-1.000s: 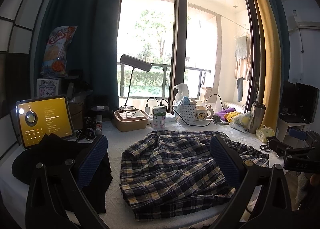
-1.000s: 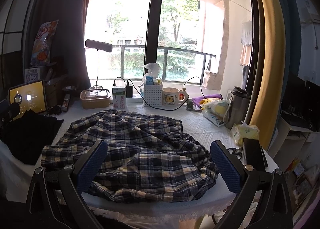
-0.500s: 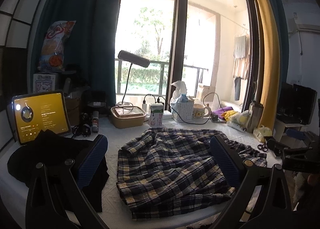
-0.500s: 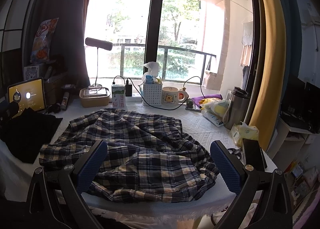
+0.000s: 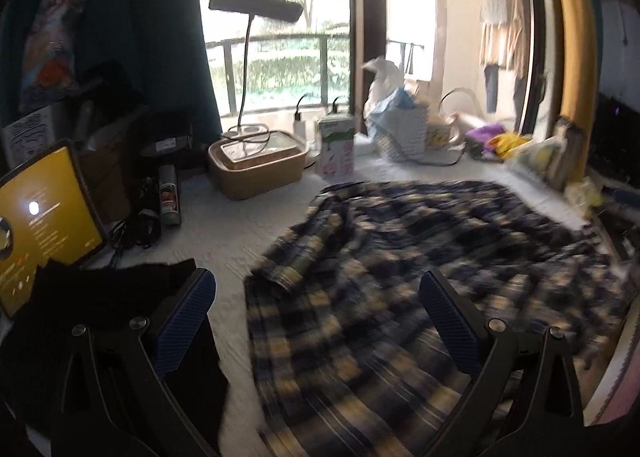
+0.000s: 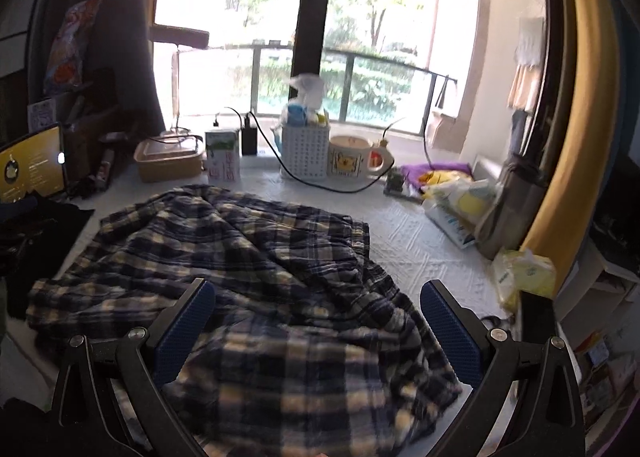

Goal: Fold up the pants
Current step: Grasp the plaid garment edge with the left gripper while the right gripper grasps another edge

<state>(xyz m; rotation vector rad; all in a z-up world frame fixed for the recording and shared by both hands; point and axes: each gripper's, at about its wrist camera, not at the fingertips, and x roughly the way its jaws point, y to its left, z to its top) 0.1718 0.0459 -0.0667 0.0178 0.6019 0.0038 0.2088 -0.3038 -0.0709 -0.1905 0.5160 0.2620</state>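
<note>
Both grippers have dropped closer to the rumpled navy-and-cream plaid pants (image 6: pixel 248 289), which lie spread across the white quilted tabletop (image 6: pixel 416 241). Over the near part of the cloth, the left gripper (image 5: pixel 318 321) and right gripper (image 6: pixel 316 331) hang with jaws spread wide, grasping nothing. A black garment (image 5: pixel 80 321) lies left; a white slotted basket (image 6: pixel 306 149) and cartoon-printed mug (image 6: pixel 350 161) stand far.

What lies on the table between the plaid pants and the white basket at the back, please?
In the right wrist view, a strip of bare white table cover separates the plaid pants from the white basket; a black cable loops across it.
</note>
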